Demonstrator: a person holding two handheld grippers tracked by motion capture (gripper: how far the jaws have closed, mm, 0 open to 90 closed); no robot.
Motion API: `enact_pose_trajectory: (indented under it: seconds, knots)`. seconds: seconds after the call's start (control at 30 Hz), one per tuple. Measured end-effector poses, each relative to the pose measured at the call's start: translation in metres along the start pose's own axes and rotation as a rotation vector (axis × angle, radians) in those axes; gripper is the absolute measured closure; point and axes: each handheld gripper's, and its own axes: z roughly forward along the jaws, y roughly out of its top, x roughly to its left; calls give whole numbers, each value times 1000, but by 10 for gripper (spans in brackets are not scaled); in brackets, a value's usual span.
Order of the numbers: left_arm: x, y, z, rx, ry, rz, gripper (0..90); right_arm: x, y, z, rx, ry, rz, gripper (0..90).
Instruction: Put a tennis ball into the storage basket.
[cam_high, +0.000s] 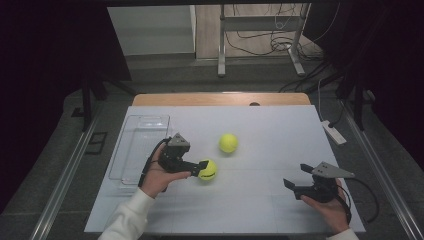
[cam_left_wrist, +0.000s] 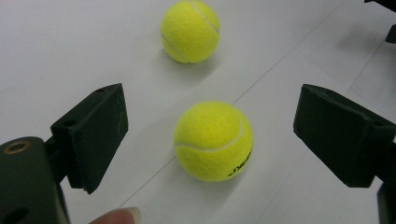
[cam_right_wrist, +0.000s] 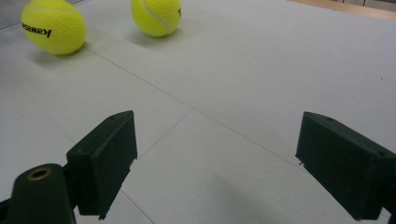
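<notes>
Two yellow tennis balls lie on the white table top (cam_high: 260, 150). The nearer ball (cam_high: 207, 170) (cam_left_wrist: 213, 140) sits in the gap of my left gripper (cam_high: 198, 168) (cam_left_wrist: 210, 98), whose jaws stand wide with neither pad touching it. The farther ball (cam_high: 228, 143) (cam_left_wrist: 190, 30) rests free a little beyond. At the table's right front, my right gripper (cam_high: 298, 176) (cam_right_wrist: 217, 121) is open over bare table with nothing between its jaws. It points toward both balls, the printed one (cam_right_wrist: 53, 25) and the other (cam_right_wrist: 156, 16).
A clear plastic tray (cam_high: 140, 147) stands at the table's left side, just behind my left hand. A wooden strip (cam_high: 220, 99) runs along the far edge. Beyond it are a metal stand (cam_high: 260, 45) and cables on the floor.
</notes>
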Motion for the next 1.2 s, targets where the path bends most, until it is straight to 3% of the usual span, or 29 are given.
enact_pose_trajectory:
  seconds: [0.5, 0.7, 1.07, 1.2]
  knots:
    - [-3, 4, 14, 34, -5, 10, 108, 0, 0, 0, 2, 2, -3, 129]
    - [-4, 4, 20, 64, 39, 18, 74, 0, 0, 0, 6, 0, -4, 129]
    - [-7, 3, 25, 98, 7, 19, 78, 1, 0, 1, 7, 4, -6, 130]
    - [-8, 2, 29, 117, 15, 32, 74, 1, 0, 1, 7, 4, -8, 130]
